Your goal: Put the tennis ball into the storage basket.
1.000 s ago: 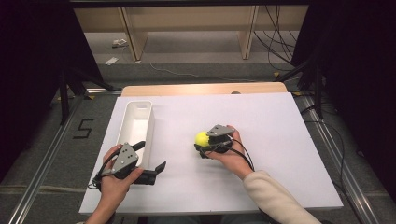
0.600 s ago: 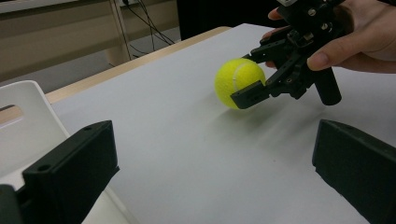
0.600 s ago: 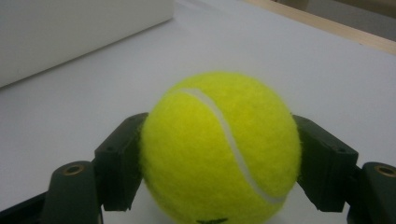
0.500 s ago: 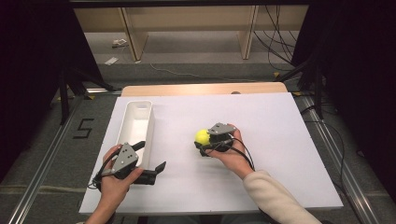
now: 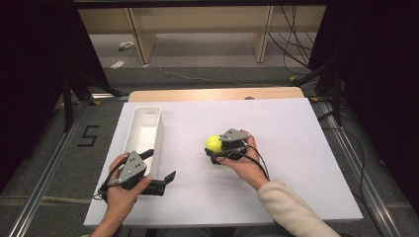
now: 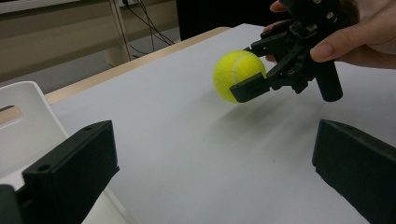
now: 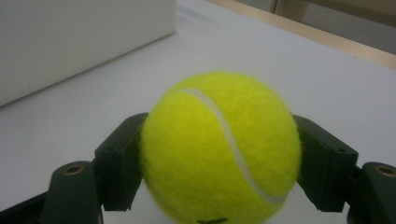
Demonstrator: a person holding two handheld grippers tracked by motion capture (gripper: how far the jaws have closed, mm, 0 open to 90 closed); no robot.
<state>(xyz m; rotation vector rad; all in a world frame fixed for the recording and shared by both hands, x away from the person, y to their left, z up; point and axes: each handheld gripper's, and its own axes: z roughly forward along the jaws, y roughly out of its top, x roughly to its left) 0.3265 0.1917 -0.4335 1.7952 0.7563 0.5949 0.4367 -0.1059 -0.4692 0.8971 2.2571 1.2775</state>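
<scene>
The person is holding the right gripper low over the white surface, and its two black fingers are squeezing a yellow tennis ball between them. In the right gripper view one finger is pressing on each side of the ball, right at its widest part, and I think that is so the round ball is not slipping out. The ball is sitting out at the tips of the fingers, not deep between them. From the left gripper view the ball is looking like it is just off the surface or only barely touching it, with a soft shadow under it, but I cannot tell for sure. The left gripper is resting nearer the person, and its fingers are standing wide open with nothing between them. It is waiting right beside the near end of the long white bin, with one finger lying against the bin's rim. The bin is sitting well off to the side of the ball, past the tips of the right fingers. I think the ball is going into that bin, and the open left fingers are staying close so they are ready to steady it or help.
</scene>
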